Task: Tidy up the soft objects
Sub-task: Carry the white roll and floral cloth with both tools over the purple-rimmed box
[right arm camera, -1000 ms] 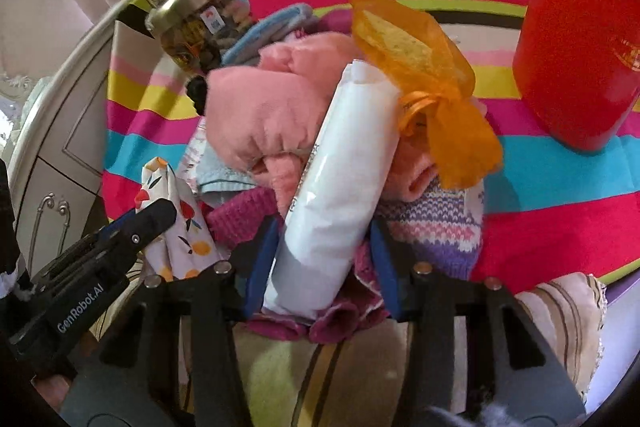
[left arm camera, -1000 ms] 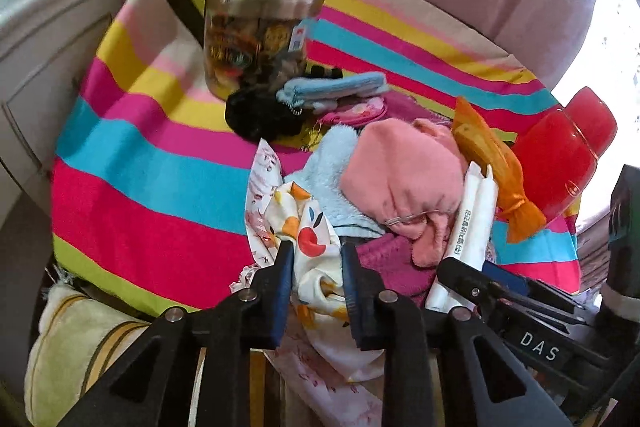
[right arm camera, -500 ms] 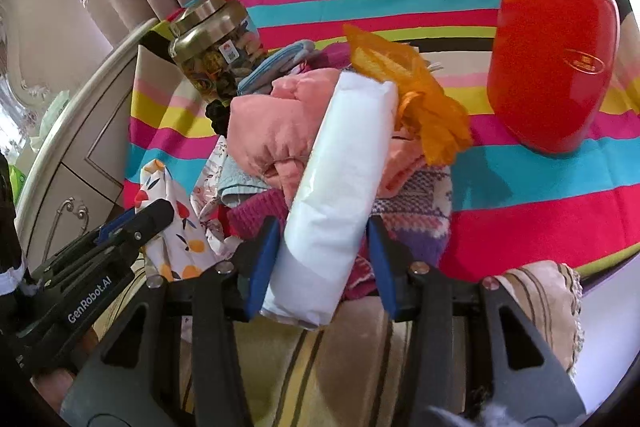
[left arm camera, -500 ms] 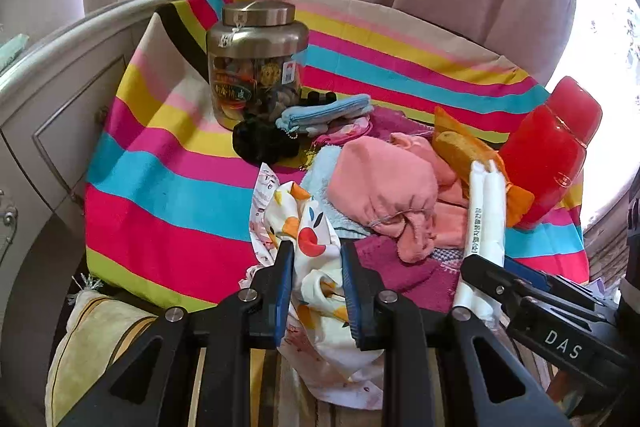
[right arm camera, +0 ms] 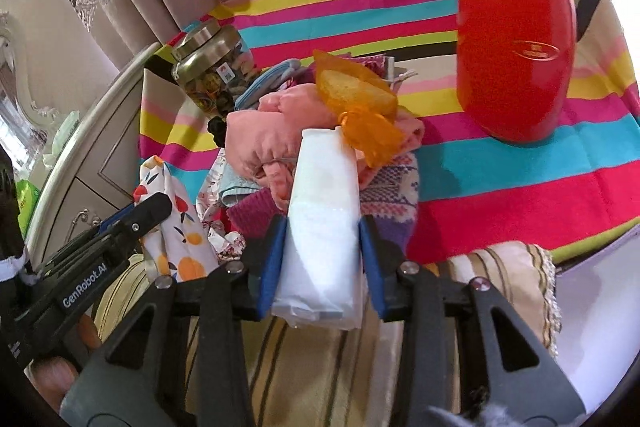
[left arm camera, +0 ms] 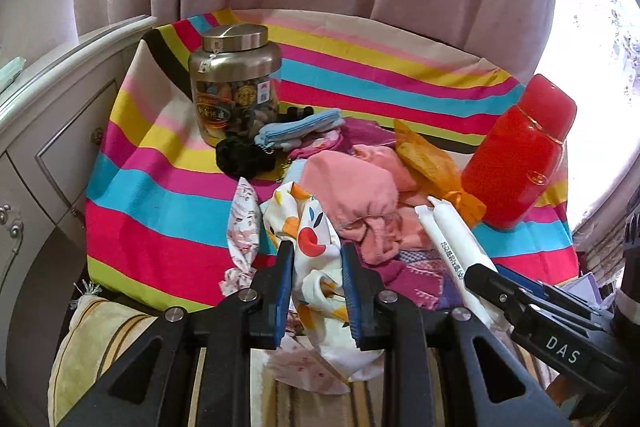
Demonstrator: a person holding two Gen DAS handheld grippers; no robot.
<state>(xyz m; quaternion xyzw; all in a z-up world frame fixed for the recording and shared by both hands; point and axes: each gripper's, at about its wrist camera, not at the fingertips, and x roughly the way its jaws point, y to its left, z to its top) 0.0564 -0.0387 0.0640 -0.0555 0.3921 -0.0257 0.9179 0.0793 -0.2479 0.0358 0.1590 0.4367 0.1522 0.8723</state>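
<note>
The left gripper (left arm camera: 316, 259) has its jaws clamped on a white fruit-print cloth (left arm camera: 316, 247), which drapes down between them at the near edge of the striped tablecloth (left arm camera: 160, 211). The right gripper (right arm camera: 322, 227) has its jaws closed on a white plastic-wrapped soft pack (right arm camera: 324, 211), whose far end leans on the pile of soft things ahead.

Just beyond both pairs of jaws lies that pile: a pink garment (left arm camera: 352, 187), an orange mesh pouch (right arm camera: 356, 103), and a purple knitted piece (right arm camera: 388, 187) under the pack. The left view alone shows, farther ahead, a black scrunchie (left arm camera: 240, 159) and a light blue pouch (left arm camera: 300, 127) beside a steel-lidded jar (left arm camera: 234, 87). The right view shows the pack's crumpled near end behind the jaws and a striped cushion (right arm camera: 500, 267) beneath them. A red bottle (right arm camera: 516, 39) stands ahead and right of the right jaws, apart from the pile.
</note>
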